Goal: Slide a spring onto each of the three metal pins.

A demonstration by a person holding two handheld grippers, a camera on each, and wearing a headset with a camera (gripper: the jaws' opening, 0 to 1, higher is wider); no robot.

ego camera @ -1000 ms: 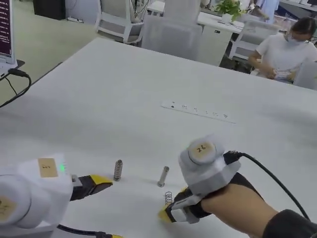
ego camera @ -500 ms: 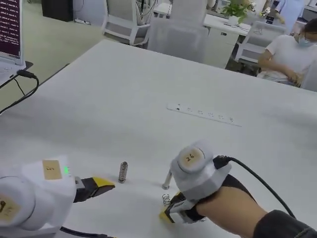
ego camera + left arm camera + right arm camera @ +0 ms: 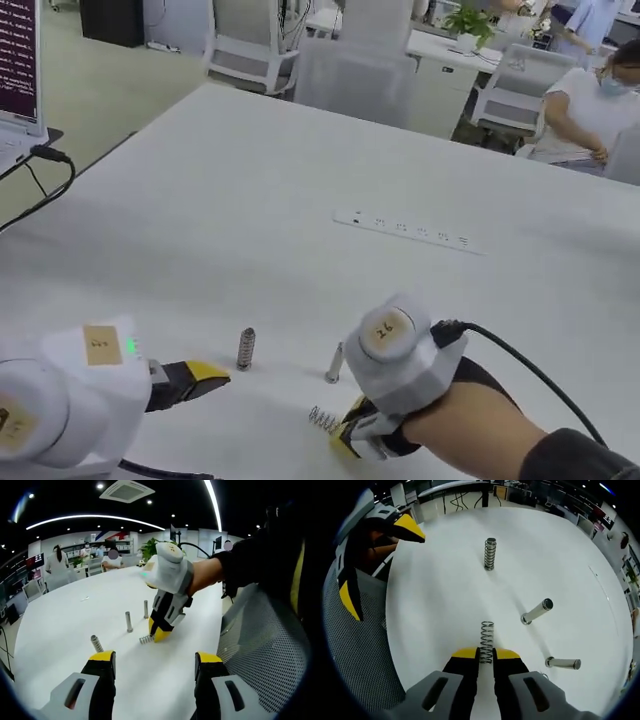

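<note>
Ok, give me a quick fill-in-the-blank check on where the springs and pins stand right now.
1. The right gripper is ___ on the loose spring.
2. The left gripper is ___ and holds nothing.
3. One pin already carries a spring; the bare pins not yet done number ___.

Missing words: shut; open; two.

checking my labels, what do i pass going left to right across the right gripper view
left gripper → pin with a spring on it → bare pin → second bare pin
</note>
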